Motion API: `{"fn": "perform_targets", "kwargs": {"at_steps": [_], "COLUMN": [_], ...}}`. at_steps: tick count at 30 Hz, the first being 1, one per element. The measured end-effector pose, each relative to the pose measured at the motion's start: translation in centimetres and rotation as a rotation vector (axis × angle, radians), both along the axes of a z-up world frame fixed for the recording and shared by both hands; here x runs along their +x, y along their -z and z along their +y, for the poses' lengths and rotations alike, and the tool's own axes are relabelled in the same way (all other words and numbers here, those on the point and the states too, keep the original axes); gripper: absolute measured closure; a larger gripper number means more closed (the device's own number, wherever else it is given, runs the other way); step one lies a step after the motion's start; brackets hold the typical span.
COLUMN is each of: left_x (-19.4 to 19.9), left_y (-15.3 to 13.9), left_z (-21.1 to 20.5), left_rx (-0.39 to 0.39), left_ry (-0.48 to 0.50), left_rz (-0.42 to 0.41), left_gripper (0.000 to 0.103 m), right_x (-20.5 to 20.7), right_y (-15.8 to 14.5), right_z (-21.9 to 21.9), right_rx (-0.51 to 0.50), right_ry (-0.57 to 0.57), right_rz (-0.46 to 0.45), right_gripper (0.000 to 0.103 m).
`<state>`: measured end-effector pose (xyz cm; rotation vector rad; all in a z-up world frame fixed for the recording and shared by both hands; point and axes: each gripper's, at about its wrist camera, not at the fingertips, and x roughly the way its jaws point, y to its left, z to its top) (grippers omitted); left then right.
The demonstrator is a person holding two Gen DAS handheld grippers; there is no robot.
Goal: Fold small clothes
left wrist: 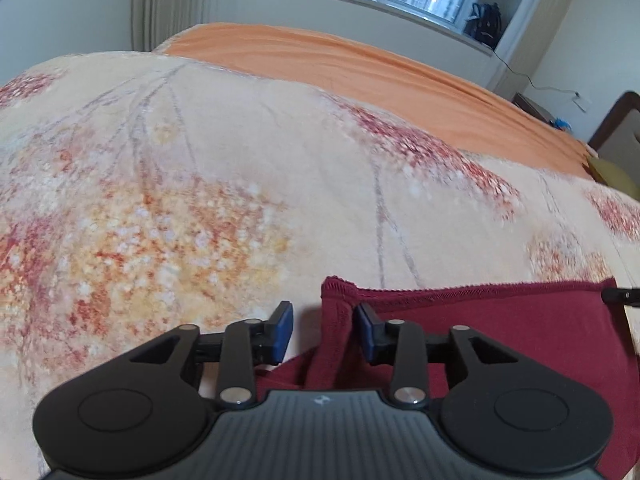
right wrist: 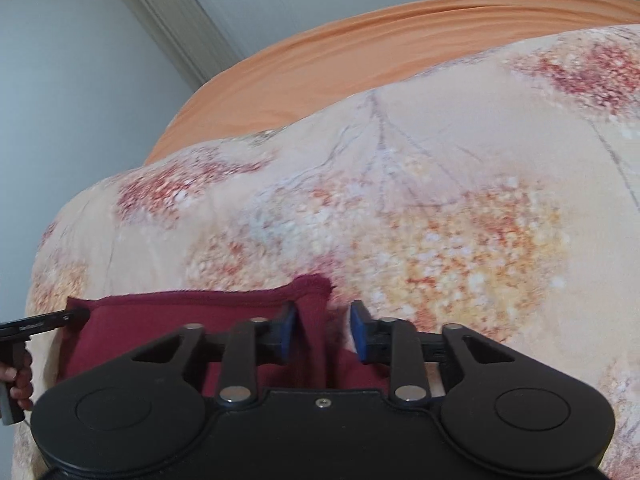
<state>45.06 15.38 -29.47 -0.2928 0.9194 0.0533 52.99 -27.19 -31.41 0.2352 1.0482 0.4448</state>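
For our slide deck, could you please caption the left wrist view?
Open left gripper straddling a corner of the maroon garment on the floral blanket.

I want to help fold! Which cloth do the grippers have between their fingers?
The dark red cloth, not the flowery blanket under it or the plain orange sheet farther back.

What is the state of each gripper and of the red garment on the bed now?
left gripper: open, a corner of the cloth between its fingers.
right gripper: open, around the other corner.
maroon garment: spread flat on the floral blanket, top edge straight, not yet gripped.
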Motion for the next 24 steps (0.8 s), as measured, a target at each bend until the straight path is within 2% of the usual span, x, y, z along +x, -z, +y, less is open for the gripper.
{"fn": "perform_targets", "kwargs": {"at_steps": [1, 3, 5, 7, 10, 12, 13, 15, 17, 19, 21, 24], "left_x": [-0.3, -1.2, -2.3, -3.3, -4.7, -5.7, -6.5, -8.6, -10.5, -12.4, -13.8, -15.1], "left_y": [-0.3, -1.1, -1.7, -2.2, -2.4, -2.2, -1.9, -1.3, -1.1, -1.1, -1.2, -0.4], "left_z": [0.3, 1.2, 1.9, 2.1, 1.9, 1.6, 1.6, 1.8, 1.1, 0.0, -1.4, -3.4], "left_rx": [-0.008, -0.045, -0.086, -0.093, -0.08, -0.06, -0.059, -0.101, -0.093, -0.107, -0.119, -0.068], "left_ry": [-0.023, -0.087, -0.135, -0.149, -0.147, -0.155, -0.177, -0.21, -0.223, -0.209, -0.167, -0.099], "left_rz": [-0.01, -0.045, -0.07, -0.076, -0.058, -0.023, -0.005, 0.027, 0.054, 0.053, 0.054, 0.095], "left_gripper": [0.06, 0.054, 0.053, 0.053, 0.052, 0.045, 0.044, 0.043, 0.043, 0.043, 0.038, 0.037], "right_x": [-0.1, -0.7, -1.5, -2.6, -5.3, -7.5, -8.7, -11.4, -13.8, -15.9, -17.7, -19.4], "right_y": [-0.2, -0.7, -1.4, -2.2, -3.6, -4.2, -4.3, -4.4, -4.3, -4.0, -3.5, -2.4], "right_z": [-0.2, -0.8, -1.4, -1.4, -0.3, 0.7, 1.3, 2.5, 3.7, 4.7, 5.3, 6.1], "right_rx": [-0.011, -0.003, 0.026, 0.053, 0.053, 0.053, 0.055, 0.05, 0.037, 0.025, 0.033, -0.001], "right_ry": [0.012, 0.04, 0.064, 0.052, -0.029, -0.097, -0.135, -0.205, -0.271, -0.313, -0.326, -0.331], "right_rz": [-0.01, -0.037, -0.049, -0.065, -0.111, -0.125, -0.127, -0.132, -0.13, -0.125, -0.102, -0.06], "right_gripper": [0.055, 0.055, 0.054, 0.054, 0.053, 0.045, 0.037, 0.034, 0.033, 0.032, 0.03, 0.029]}}
